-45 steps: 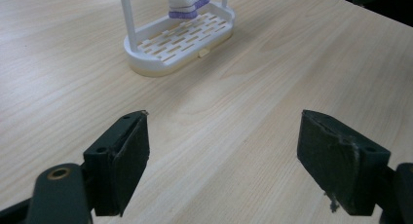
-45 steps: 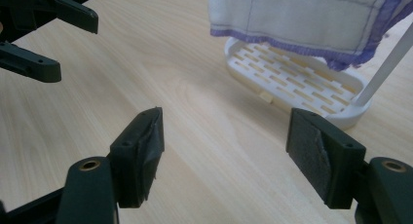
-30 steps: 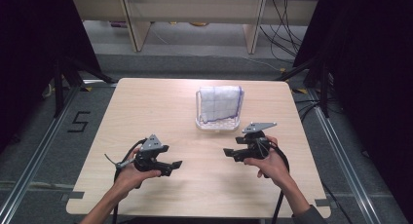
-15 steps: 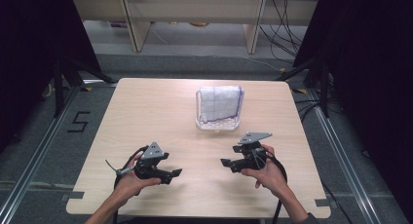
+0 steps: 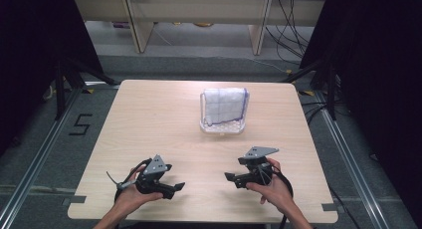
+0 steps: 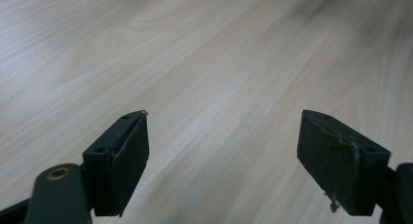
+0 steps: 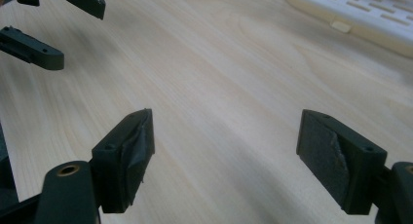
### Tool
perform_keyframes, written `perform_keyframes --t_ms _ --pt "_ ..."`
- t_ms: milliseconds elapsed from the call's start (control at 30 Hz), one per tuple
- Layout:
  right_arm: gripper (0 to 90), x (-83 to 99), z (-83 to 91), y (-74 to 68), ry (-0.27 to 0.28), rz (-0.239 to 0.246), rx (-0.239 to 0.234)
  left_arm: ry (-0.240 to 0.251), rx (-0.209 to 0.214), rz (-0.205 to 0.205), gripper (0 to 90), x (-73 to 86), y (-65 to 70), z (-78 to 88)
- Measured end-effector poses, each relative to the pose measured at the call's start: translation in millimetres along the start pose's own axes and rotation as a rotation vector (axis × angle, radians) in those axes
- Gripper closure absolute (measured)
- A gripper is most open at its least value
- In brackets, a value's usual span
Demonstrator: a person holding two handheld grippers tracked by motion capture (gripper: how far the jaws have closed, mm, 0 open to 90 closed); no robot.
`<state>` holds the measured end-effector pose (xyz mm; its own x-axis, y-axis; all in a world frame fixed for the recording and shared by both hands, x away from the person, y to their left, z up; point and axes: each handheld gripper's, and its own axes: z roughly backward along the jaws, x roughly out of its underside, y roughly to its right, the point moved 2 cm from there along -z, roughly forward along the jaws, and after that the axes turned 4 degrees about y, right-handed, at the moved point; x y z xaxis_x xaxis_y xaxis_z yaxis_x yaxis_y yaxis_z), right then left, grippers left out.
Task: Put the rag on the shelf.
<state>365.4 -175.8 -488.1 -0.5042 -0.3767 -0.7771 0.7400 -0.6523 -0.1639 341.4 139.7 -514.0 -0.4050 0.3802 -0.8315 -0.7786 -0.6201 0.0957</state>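
Observation:
A white slotted basket (image 5: 223, 128) stands on the far middle of the wooden table (image 5: 159, 119). A folded white cloth with a blue grid and blue edging (image 5: 224, 104) sits upright in it. My left gripper (image 5: 175, 189) (image 6: 224, 136) is held low over the table's near left part, its jaws wide apart over bare wood. My right gripper (image 5: 232, 180) (image 7: 226, 136) hovers at the near right and points toward the left one. Its jaws have just been opening and nothing is between them. The right gripper view also takes in the left gripper (image 7: 78, 34) and the basket's corner (image 7: 360, 19).
Bare wood lies between the two grippers and the basket. Beyond the table are grey floor, metal rails, stand legs and a light wooden shelf unit (image 5: 199, 10). A "5" is marked on the floor (image 5: 80, 124) at the left.
Both hands have drawn back toward the table's near edge and sunk a little. The basket and cloth have not moved.

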Motion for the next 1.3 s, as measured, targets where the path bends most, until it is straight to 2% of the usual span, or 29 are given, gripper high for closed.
perform_keyframes --t_ms 200,267,300,333,367,500,567,633,667,700,733,900,933,967,1000,1067,1100,1133,1233,1300 --pt "20.6 18.2 3.0 -4.8 -0.011 -0.022 0.012 -0.018 -0.02 -0.01 19.4 9.2 -0.7 11.6" --pt "20.6 19.6 3.7 -4.9 -0.015 -0.018 0.015 -0.009 -0.02 -0.003 19.4 9.7 -0.2 12.4" --pt "20.6 21.1 4.2 -6.1 -0.02 -0.031 0.01 -0.005 -0.021 0.001 19.4 10.7 0.3 14.0" --pt "20.6 22.3 4.3 -6.4 -0.018 -0.024 0.012 0.011 -0.026 0.022 19.5 11.4 1.8 13.4" --pt "20.4 22.9 4.9 -6.8 -0.022 -0.023 0.014 -0.006 -0.031 0.0 19.4 12.7 0.4 15.5" --pt "20.2 27.0 8.5 -8.6 -0.023 -0.039 0.016 -0.019 -0.04 -0.003 19.4 18.3 2.5 21.2" --pt "20.1 29.5 13.2 -12.4 -0.016 -0.044 0.024 0.001 -0.044 0.01 19.4 19.2 5.3 23.5" --pt "19.9 30.8 14.4 -13.7 -0.016 -0.044 0.019 -0.007 -0.041 -0.002 19.4 20.4 6.6 27.6" --pt "19.3 34.3 17.0 -16.3 -0.013 -0.028 0.025 0.008 -0.045 0.011 19.4 21.9 10.1 28.4" --pt "19.3 34.3 17.0 -16.3 -0.013 -0.028 0.025 0.008 -0.045 0.011 19.4 21.9 10.1 28.4" --pt "18.5 37.7 19.0 -19.9 -0.028 -0.026 0.023 -0.01 -0.045 -0.011 19.4 23.5 12.2 32.0" --pt "17.4 44.3 20.6 -26.9 -0.047 -0.015 0.02 -0.009 -0.04 -0.012 19.4 26.5 18.7 34.5" --pt "17.4 46.1 21.0 -29.0 -0.056 -0.019 0.02 0.001 -0.038 -0.001 19.4 27.3 21.8 34.3" --pt "17.4 47.9 21.4 -30.7 -0.063 -0.004 0.027 -0.023 -0.04 -0.034 19.4 27.7 20.9 36.2" --pt "17.3 50.3 22.0 -33.8 -0.073 0.014 0.028 -0.015 -0.026 -0.026 19.4 28.7 24.9 36.0" --pt "17.3 51.0 22.5 -34.7 -0.079 0.015 0.036 -0.027 -0.035 -0.037 19.4 29.3 25.7 36.2" --pt "17.3 51.9 22.3 -35.8 -0.077 0.016 0.022 -0.026 -0.028 -0.025 19.3 29.8 27.6 35.5" --pt "17.3 53.0 23.6 -37.2 -0.078 0.014 0.045 -0.021 -0.028 -0.032 19.3 30.5 27.2 33.9" --pt "17.3 56.3 24.0 -41.2 -0.088 -0.003 0.051 -0.034 -0.016 -0.035 19.1 30.5 28.8 34.2" --pt "17.3 56.7 24.4 -41.5 -0.101 0.023 0.048 -0.034 -0.016 -0.034 19.1 30.5 28.8 34.1"
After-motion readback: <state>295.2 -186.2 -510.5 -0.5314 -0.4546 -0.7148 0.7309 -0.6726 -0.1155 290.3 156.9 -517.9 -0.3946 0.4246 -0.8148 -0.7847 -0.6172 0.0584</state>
